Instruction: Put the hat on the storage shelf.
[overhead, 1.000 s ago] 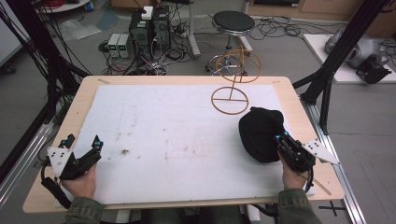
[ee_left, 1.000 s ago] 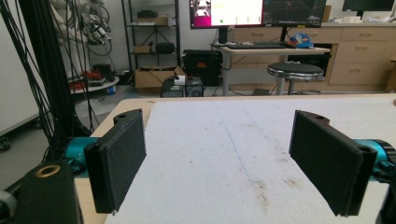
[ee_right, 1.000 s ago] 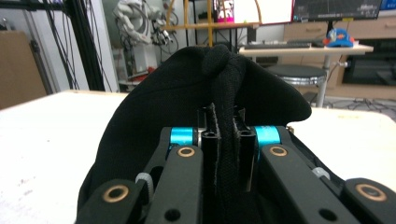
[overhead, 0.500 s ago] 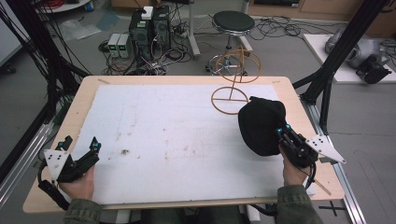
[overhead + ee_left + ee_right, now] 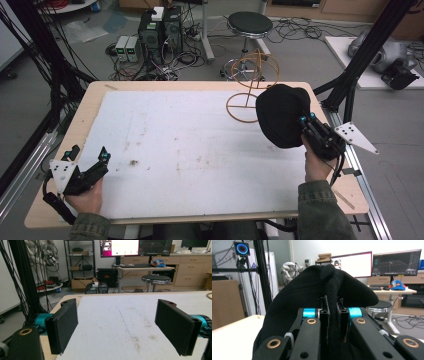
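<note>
High view: my right tool (image 5: 306, 119) has its jaws clamped on a fold of the black beanie (image 5: 278, 117), and the cap hangs ahead of the tool, lifted clear of the bench (image 5: 210, 86). Right gripper view confirms it: a ridge of black knit fabric (image 5: 331, 315) is pinched between the two pads, and the cap's body bulges up and away past the jaw tips. I cannot tell whether anything sits inside the cap; its opening is turned out of sight.

Just beyond the cap, further from the right tool, stands the wire hat stand (image 5: 250, 85), a tan ring base with a round cage on a stem. The cap overlaps its base ring in the high view; I cannot tell if they touch. The cage holds nothing.

My left tool (image 5: 89, 156) rests low at the near left corner of the bench, well apart from the cap. Left gripper view: its jaws stand wide apart with bare white mat (image 5: 130, 322) between the pads, nothing gripped. A small dark speck (image 5: 133, 162) lies on the mat just ahead of that tool.
</note>
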Action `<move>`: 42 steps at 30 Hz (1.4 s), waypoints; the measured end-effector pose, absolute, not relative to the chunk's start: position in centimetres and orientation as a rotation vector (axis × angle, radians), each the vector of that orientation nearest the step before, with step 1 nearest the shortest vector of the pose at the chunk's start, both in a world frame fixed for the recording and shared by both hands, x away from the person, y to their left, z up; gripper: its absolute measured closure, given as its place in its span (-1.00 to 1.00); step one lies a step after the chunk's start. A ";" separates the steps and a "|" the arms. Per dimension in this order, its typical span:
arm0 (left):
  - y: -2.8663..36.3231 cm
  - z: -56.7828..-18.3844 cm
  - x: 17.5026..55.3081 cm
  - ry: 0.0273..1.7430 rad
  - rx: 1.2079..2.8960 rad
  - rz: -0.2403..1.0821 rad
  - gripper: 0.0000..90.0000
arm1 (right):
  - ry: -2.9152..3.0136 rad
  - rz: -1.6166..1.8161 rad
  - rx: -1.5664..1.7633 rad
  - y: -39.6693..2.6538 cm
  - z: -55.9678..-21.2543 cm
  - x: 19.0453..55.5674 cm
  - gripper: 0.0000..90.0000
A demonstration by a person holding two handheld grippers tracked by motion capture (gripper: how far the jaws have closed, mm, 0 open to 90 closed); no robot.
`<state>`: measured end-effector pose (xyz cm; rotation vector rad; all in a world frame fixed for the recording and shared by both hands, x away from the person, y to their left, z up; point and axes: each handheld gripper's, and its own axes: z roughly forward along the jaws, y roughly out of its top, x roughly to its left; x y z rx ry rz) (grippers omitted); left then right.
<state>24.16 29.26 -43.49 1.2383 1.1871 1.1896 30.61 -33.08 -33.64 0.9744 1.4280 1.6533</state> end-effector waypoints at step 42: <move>28.7 -43.5 24.1 1.162 1.252 1.181 -0.58 | 1.296 1.573 0.972 -26.4 -25.1 43.4 0.89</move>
